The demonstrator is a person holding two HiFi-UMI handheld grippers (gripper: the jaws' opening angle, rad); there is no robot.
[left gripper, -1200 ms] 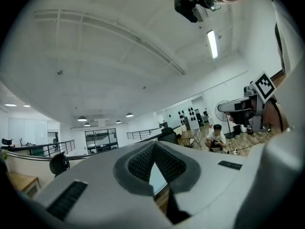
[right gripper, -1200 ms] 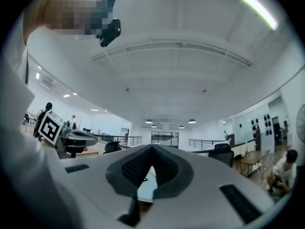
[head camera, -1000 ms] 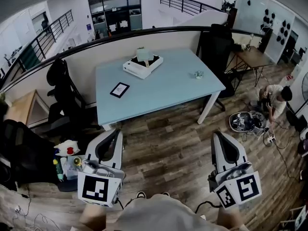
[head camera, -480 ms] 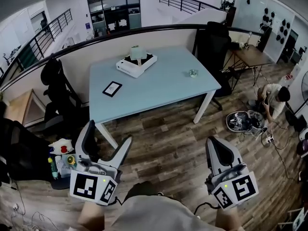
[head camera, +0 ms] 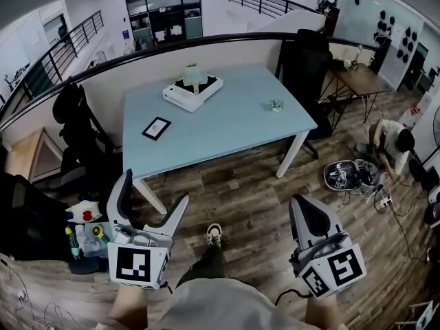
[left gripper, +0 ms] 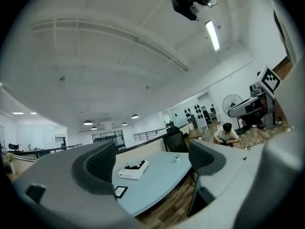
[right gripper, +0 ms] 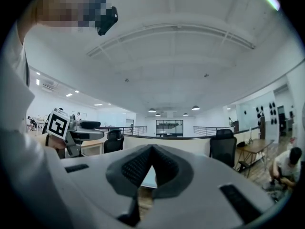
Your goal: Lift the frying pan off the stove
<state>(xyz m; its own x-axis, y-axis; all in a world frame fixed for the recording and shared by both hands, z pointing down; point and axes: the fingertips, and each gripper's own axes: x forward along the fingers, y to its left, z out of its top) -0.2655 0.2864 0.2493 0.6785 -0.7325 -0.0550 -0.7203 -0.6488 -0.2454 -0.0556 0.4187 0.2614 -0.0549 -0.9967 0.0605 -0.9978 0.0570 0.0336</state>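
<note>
Grey and white, the left tongs hang nearest, short of the near edge of the pale-blue surface and towards its left corner; their jaws are opening, spread wide, with nothing between them; the right tongs hang short of the same edge, off the near-right leg, clenched tight on nothing; between the two a shoe stands on the wooden floor, also on the near side of the surface; a heap of bottles and bags lies off the near-left corner.

On the surface itself a small dark-framed card lies near the left edge; a small pale item, too small to name, sits towards the right edge; the white stove stands at the far side, left of the middle and askew to the edges; the frying pan rests on top of the stove, well apart from both tongs.

Beyond the left edge stands a black chair; another black chair stands at the far-right corner; a person crouches on the floor well off the right edge; a low wall with a dark rail curves behind the far edge.
</note>
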